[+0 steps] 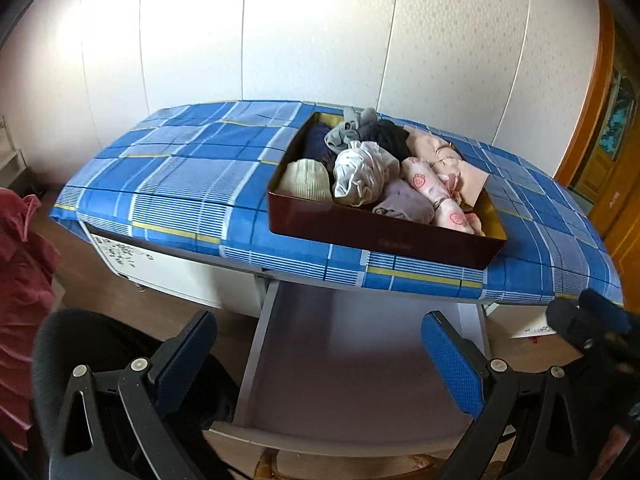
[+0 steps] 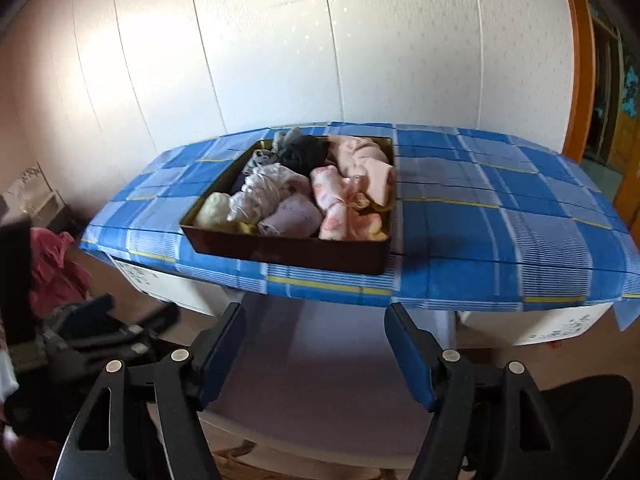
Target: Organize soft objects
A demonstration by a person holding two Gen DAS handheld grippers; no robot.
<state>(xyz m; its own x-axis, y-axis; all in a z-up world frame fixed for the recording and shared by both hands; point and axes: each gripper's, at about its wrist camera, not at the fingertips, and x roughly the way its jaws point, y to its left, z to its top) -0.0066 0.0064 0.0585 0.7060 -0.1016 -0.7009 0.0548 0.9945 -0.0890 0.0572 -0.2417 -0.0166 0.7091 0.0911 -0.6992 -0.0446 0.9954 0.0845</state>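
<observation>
A dark brown tray (image 1: 380,236) (image 2: 288,252) stands on a table under a blue plaid cloth (image 1: 180,176) (image 2: 500,208). It is packed with rolled soft items: a cream knit piece (image 1: 306,180), a crumpled white cloth (image 1: 364,172), a lilac roll (image 1: 404,202), a pink strawberry-print roll (image 1: 436,196), a black piece (image 1: 386,136), a grey one (image 1: 348,128) and a peach garment (image 2: 368,160). My left gripper (image 1: 320,332) is open and empty, well short of the table's front edge. My right gripper (image 2: 316,320) is open too, with nothing between its fingers.
A pale pulled-out shelf (image 1: 340,360) (image 2: 320,360) sits under the table front, below both grippers. A black chair part (image 1: 80,344) (image 2: 592,404) is close by. Red fabric (image 1: 20,280) lies at the left. White wall panels stand behind; a wooden door frame (image 1: 600,92) is at the right.
</observation>
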